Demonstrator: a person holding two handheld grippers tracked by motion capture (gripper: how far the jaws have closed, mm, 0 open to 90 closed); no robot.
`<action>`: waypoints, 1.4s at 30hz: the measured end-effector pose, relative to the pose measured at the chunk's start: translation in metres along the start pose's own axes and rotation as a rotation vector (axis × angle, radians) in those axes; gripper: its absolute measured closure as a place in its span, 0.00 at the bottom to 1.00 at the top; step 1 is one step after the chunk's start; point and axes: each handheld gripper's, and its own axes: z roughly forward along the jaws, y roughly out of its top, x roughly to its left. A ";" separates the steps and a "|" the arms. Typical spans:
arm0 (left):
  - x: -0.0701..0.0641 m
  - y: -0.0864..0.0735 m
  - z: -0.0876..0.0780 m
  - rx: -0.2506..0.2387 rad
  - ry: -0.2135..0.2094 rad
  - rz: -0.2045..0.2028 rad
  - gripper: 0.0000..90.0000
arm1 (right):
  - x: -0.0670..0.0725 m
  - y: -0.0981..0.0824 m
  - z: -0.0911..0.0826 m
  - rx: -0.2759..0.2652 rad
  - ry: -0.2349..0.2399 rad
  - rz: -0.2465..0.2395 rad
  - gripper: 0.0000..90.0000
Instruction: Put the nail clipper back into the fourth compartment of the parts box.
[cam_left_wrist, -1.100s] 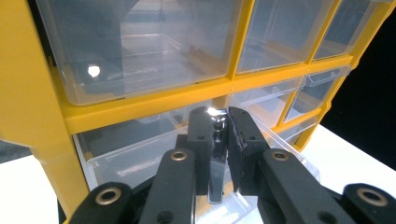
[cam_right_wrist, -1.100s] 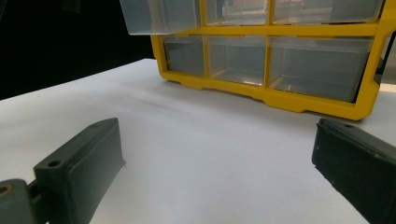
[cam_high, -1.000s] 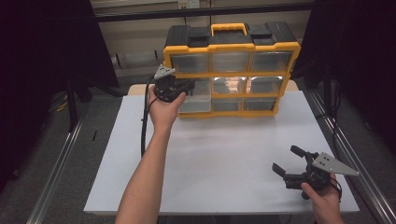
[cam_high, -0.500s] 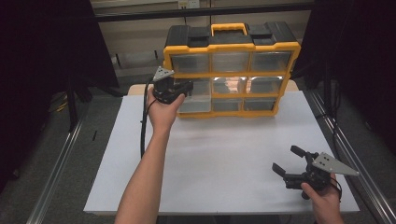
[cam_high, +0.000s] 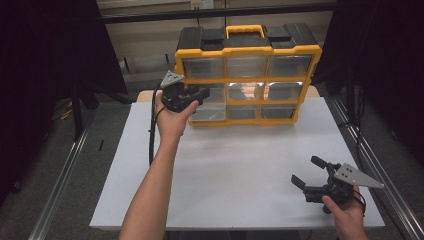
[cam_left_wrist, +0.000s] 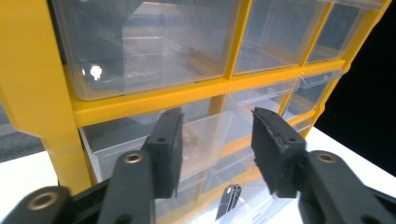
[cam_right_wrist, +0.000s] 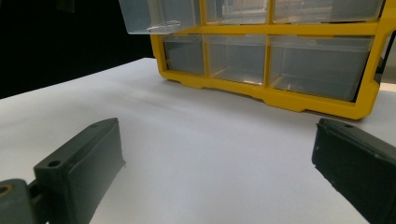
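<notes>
Apparently clear plastic drawer (cam_left_wrist: 154, 140), yellow frame (cam_left_wrist: 140, 100)

Small drawer item (cam_left_wrist: 228, 200) too indistinct

yellow organizer (cam_high: 248, 80) upright at table's far edge, mid-left clear drawer (cam_high: 209, 106) pulled out

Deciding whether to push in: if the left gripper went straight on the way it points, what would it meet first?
Probably the clear middle-left drawer of the yellow organizer; the left gripper stands open just before it.
</notes>
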 end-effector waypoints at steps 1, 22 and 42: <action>-0.001 0.000 -0.002 -0.001 0.005 0.006 0.55 | 0.000 0.000 0.000 0.000 0.000 0.000 0.01; 0.004 -0.013 -0.038 -0.077 -0.099 0.025 0.19 | 0.000 0.000 -0.002 0.002 0.002 -0.005 0.02; 0.011 -0.037 -0.076 -0.116 -0.116 0.036 0.07 | 0.000 0.000 -0.001 -0.004 -0.005 -0.002 0.02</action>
